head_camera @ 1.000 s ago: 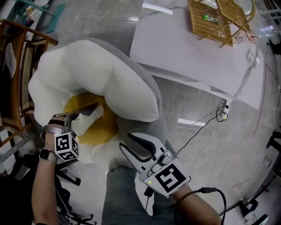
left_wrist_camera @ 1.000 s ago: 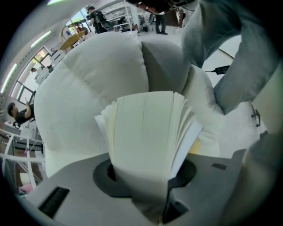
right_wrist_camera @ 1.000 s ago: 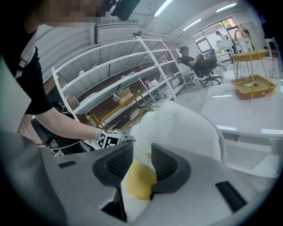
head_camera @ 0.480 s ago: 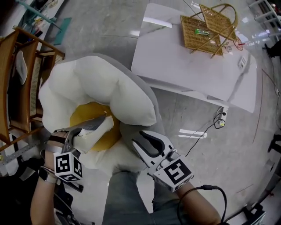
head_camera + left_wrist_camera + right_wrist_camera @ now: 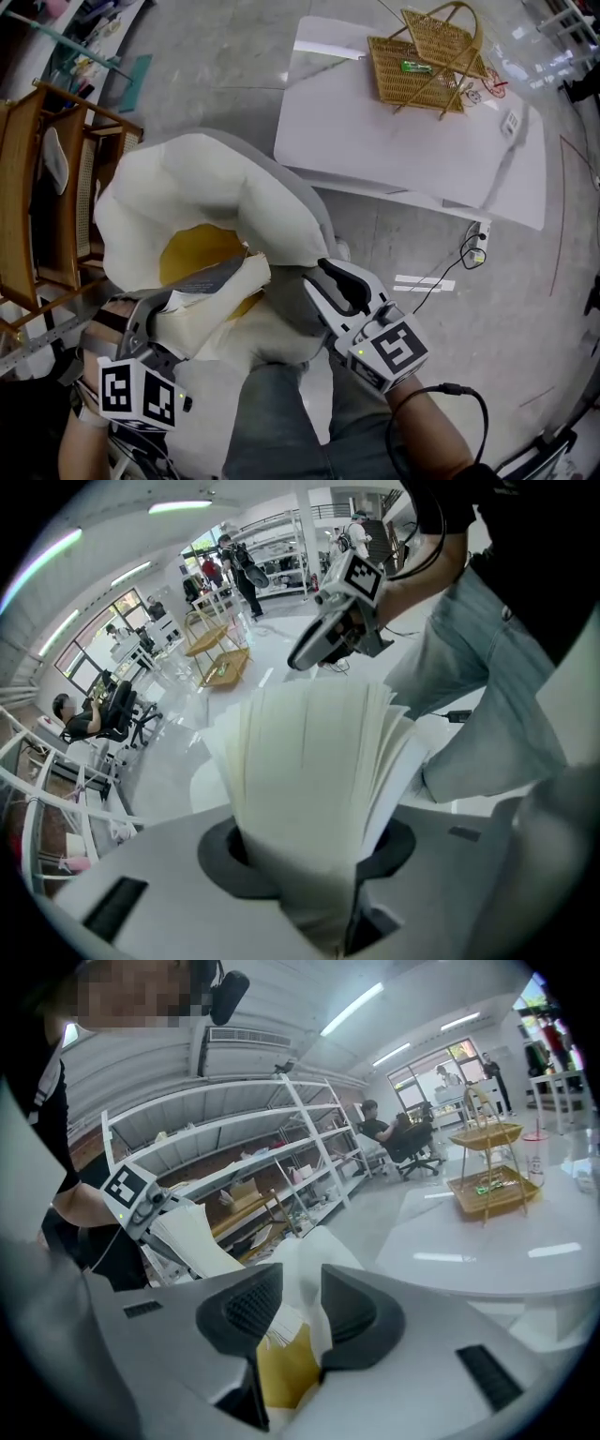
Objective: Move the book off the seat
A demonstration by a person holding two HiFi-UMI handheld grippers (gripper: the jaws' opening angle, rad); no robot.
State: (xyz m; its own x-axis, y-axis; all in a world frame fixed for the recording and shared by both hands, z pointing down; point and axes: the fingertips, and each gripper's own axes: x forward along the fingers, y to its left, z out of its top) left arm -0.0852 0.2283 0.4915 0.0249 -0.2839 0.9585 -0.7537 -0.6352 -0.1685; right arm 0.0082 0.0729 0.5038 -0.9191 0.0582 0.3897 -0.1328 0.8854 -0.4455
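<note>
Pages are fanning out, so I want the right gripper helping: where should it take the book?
Probably the free, fanned end of the book, opposite the left gripper that clamps it. Come in from the right: that end splays unsupported and faces the open right gripper.

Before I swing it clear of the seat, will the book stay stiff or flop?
Probably floppy: the book fans open above the left claw. Likely light, as that one claw alone seems to hold it. Loose pages may splay if swung fast.
</note>
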